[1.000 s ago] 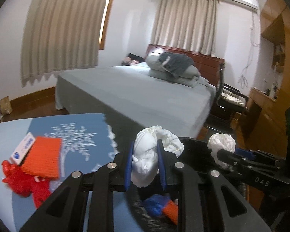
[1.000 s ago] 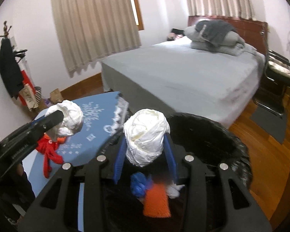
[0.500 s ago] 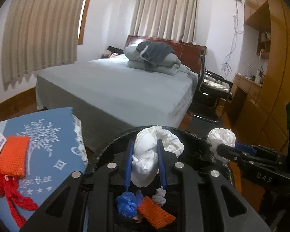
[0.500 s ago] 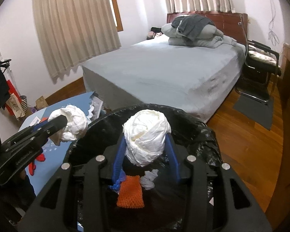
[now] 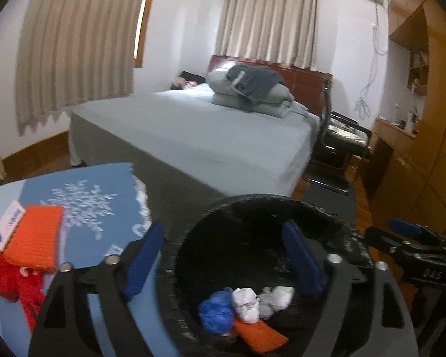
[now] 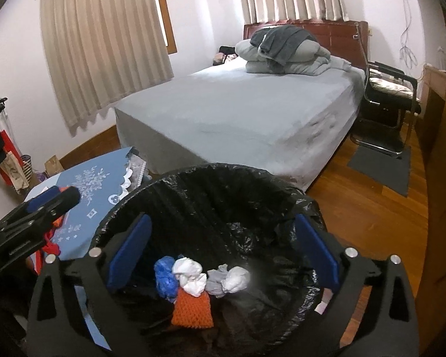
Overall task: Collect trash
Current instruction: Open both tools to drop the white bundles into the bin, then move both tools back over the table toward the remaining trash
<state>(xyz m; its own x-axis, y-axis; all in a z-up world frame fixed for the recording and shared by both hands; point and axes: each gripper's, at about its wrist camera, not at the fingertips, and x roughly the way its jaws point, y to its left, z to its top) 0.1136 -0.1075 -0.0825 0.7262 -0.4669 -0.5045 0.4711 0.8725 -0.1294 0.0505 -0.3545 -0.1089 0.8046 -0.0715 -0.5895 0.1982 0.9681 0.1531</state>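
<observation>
A bin with a black liner (image 6: 193, 184) stands under both grippers and also shows in the left wrist view (image 5: 252, 208). Inside lie two white crumpled wads (image 6: 190, 276) (image 6: 235, 278), a blue wad (image 6: 165, 276) and an orange knit piece (image 6: 193, 309). My right gripper (image 6: 223, 251) is open and empty over the bin. My left gripper (image 5: 223, 258) is open and empty, straddling the bin's left rim. On the blue table (image 5: 83, 226) lie an orange knit piece (image 5: 32, 241), a white card (image 5: 7, 227) and a red cloth (image 5: 12, 279).
A grey bed (image 6: 240, 110) with folded bedding stands behind the bin. A black chair (image 6: 392, 95) and wooden cabinets (image 5: 416, 148) are on the right. A wooden floor with a dark mat (image 6: 380, 163) lies right of the bin.
Both grippers opened and dropped their white wads, which now lie in the bin. The left gripper's view swung back towards the table.
</observation>
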